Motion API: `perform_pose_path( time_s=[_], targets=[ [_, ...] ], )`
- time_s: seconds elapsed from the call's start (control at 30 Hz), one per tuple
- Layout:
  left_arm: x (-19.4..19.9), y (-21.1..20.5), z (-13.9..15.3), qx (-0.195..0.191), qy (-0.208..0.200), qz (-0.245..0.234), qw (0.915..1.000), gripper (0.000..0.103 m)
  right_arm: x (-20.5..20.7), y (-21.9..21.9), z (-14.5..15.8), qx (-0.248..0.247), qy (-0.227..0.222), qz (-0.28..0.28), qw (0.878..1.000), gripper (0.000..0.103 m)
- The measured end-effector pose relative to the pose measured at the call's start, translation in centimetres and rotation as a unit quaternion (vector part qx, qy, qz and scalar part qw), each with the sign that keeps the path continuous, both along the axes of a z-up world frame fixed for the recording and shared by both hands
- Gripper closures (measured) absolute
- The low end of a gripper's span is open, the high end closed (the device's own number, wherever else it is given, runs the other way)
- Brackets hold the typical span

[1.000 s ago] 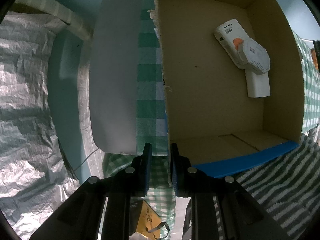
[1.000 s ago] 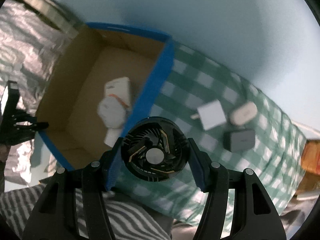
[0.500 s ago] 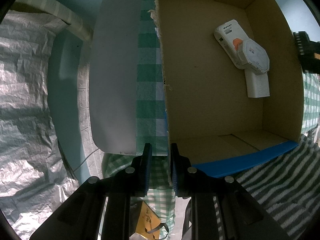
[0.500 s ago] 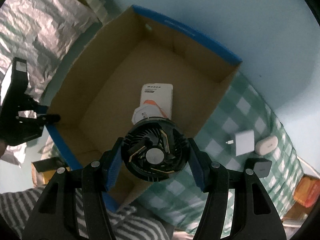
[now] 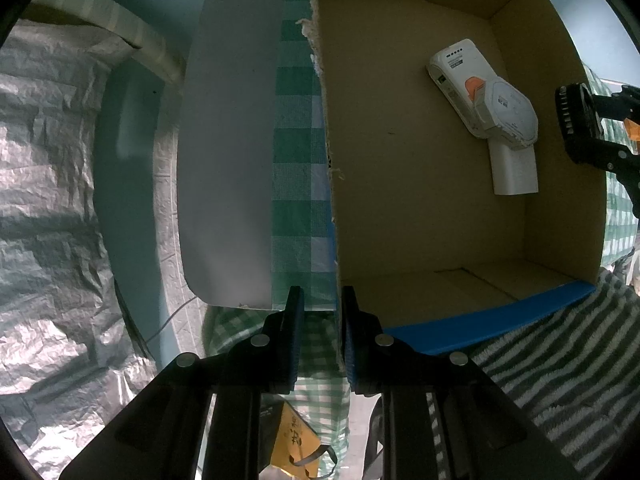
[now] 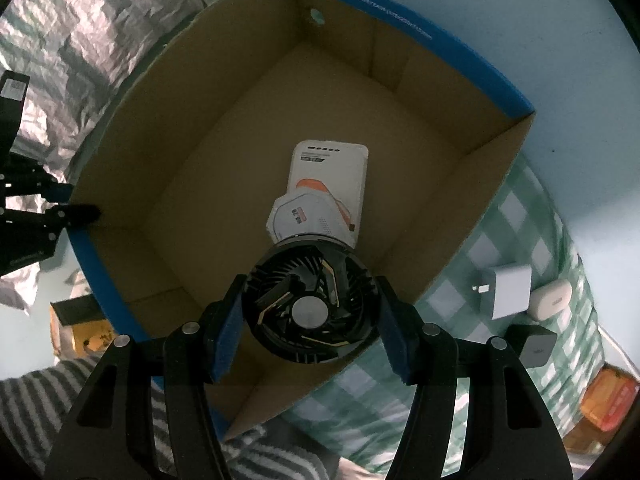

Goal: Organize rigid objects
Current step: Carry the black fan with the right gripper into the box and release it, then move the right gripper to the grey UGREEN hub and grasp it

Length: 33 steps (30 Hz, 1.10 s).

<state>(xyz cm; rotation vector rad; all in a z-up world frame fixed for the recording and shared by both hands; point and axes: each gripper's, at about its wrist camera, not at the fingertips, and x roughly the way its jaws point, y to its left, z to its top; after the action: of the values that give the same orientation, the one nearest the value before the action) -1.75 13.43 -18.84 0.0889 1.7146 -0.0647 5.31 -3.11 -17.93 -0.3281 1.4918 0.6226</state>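
Only the right wrist view shows the round black fan [image 6: 314,314] face-on, its ribbed grille and silver hub clamped between the blue pads of the right gripper [image 6: 314,322], which hangs over the open cardboard box [image 6: 192,152]; on the checked cloth [image 6: 512,208] beside the box lie a white plug adapter [image 6: 508,290], a rounded white case [image 6: 554,299] and a grey block [image 6: 534,346]. The left wrist view alone shows the left gripper [image 5: 322,320] pinched tight on the box's torn left wall [image 5: 326,152], and the fan edge-on at the box's right wall. Inside the box, both views show a smooth white power bank [image 5: 456,68] with an orange patch under an octagonal white pack [image 5: 506,114].
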Motion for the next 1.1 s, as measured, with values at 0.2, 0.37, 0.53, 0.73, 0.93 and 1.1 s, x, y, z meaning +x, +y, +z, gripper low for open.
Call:
perform_pose_path(
  time_s=[0.2,0.37,0.53,0.73,0.93,1.1],
  targets=[
    [0.0,0.0,0.0,0.000,0.000,0.001,1.0000,0.084,0.0,0.2,0.0,-0.003,-0.002,0.002,1.000,0.041],
    [-0.2,0.1,-0.1,0.002,0.000,0.002,1.0000,0.084,0.0,0.2,0.1,-0.006,-0.004,0.004,1.000,0.041],
    [-0.2,0.3,-0.2,0.003,0.001,0.005,1.0000,0.084,0.1,-0.2,0.7,0.005,-0.007,-0.002,1.000,0.035],
    [-0.2,0.5,-0.2,0.004,0.003,0.006,1.0000,0.085,0.2,-1.2,2.0,0.014,-0.015,-0.020,1.000,0.034],
    [-0.2,0.5,-0.2,0.004,0.004,0.006,1.0000,0.084,0.7,-3.6,3.9,0.026,-0.027,-0.057,0.998,0.032],
    [-0.2,0.5,-0.2,0.004,0.004,0.007,1.0000,0.084,1.5,-6.5,4.9,0.033,-0.030,-0.098,0.994,0.032]
  ],
)
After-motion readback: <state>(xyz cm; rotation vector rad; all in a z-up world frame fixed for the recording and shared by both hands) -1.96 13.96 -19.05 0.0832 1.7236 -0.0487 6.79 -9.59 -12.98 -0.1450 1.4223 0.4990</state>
